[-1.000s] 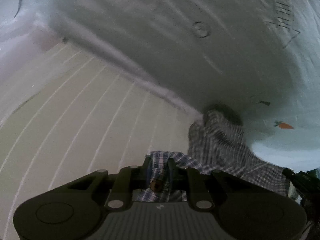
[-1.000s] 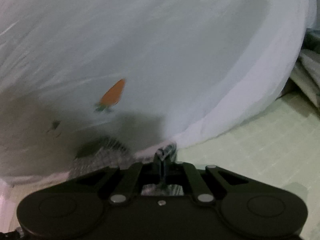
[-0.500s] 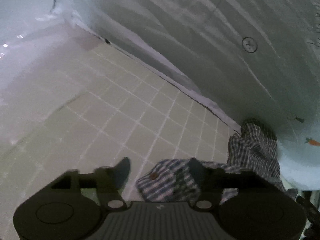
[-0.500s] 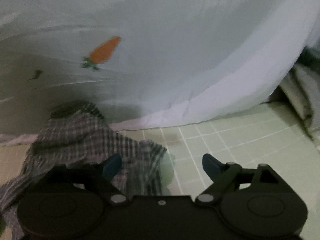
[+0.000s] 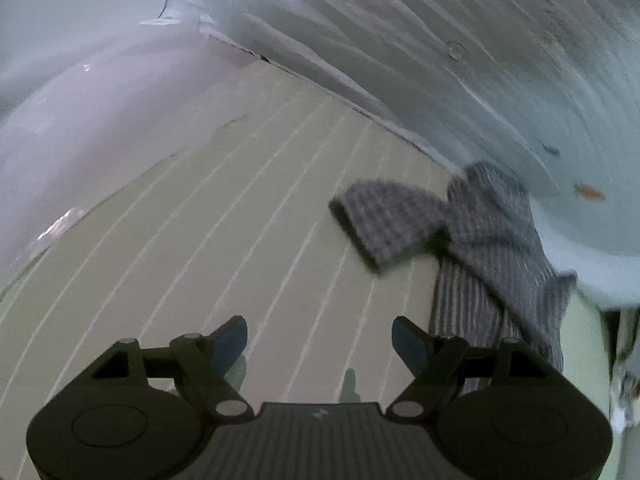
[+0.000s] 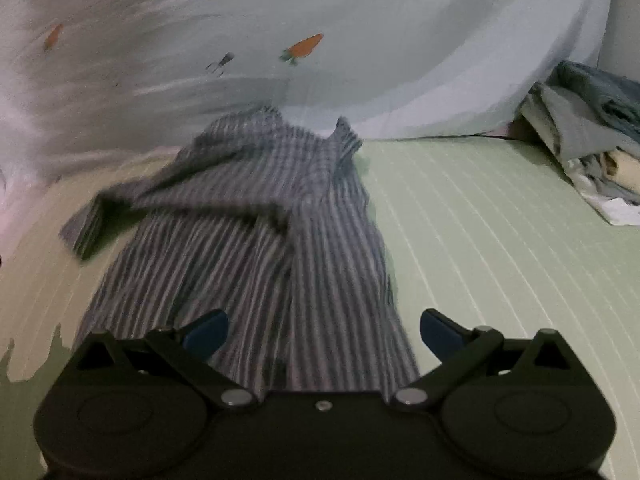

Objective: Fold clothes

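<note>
A blue and white checked shirt (image 6: 256, 240) lies spread lengthwise on the pale green checked mat (image 6: 500, 260), collar end toward the far bedsheet, one sleeve folded out to the left. It also shows at the right of the left wrist view (image 5: 480, 240). My right gripper (image 6: 324, 332) is open and empty just above the shirt's near hem. My left gripper (image 5: 320, 344) is open and empty over bare mat (image 5: 200, 240), to the left of the shirt.
A pale blue bedsheet with carrot prints (image 6: 360, 40) hangs behind the mat and shows in the left wrist view too (image 5: 440, 40). A pile of other clothes (image 6: 588, 128) lies at the far right. A pale wall or floor edge (image 5: 80, 100) is at the left.
Both grippers were shut on the shirt a second ago. They opened, let it drop onto the mat, and pulled back and up.
</note>
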The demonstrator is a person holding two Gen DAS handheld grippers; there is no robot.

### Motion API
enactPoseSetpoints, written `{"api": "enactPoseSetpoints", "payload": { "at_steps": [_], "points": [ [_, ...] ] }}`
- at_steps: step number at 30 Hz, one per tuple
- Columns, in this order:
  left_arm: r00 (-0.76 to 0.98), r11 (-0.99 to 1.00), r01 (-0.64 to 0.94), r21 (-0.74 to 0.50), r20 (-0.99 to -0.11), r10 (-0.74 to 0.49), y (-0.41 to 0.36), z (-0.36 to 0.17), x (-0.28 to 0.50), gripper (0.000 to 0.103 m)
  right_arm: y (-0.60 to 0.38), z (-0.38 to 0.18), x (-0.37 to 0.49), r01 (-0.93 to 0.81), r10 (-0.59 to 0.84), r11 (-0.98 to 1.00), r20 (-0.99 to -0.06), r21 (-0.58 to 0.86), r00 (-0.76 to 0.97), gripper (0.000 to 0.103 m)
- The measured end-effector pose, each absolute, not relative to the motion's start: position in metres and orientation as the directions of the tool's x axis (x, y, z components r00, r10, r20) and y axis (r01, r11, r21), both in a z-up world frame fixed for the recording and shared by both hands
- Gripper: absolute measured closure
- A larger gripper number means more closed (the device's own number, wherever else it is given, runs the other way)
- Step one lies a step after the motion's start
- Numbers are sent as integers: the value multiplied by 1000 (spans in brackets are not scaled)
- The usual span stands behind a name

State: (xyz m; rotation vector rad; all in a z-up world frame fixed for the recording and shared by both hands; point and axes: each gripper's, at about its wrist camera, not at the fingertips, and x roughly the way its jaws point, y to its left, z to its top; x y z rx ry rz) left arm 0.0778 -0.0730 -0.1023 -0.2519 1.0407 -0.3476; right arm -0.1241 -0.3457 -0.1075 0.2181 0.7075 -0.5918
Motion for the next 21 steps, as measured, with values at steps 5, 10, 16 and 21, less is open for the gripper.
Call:
{"api": "enactPoseSetpoints", "payload": {
  "at_steps": [5, 10, 16, 21],
  "points": [
    [425, 915, 221, -337, -811, -402, -57, -102, 32, 23, -308, -112, -150, 579, -465, 811, -688, -79, 558, 4],
    [401, 912, 269, -309, -825, -398, -44, -104, 2, 23, -286, -128, -171, 582, -455, 808, -720, -87, 524, 21],
    [382, 903, 318, -289, -833, -401, -41, -107, -9, 23, -267, -142, -188, 585, -438, 807, -743, -76, 507, 53],
    [373, 894, 351, -277, -835, -405, -39, -109, -15, 23, -258, -144, -195, 588, -454, 804, -731, -89, 510, 101]
  ]
}}
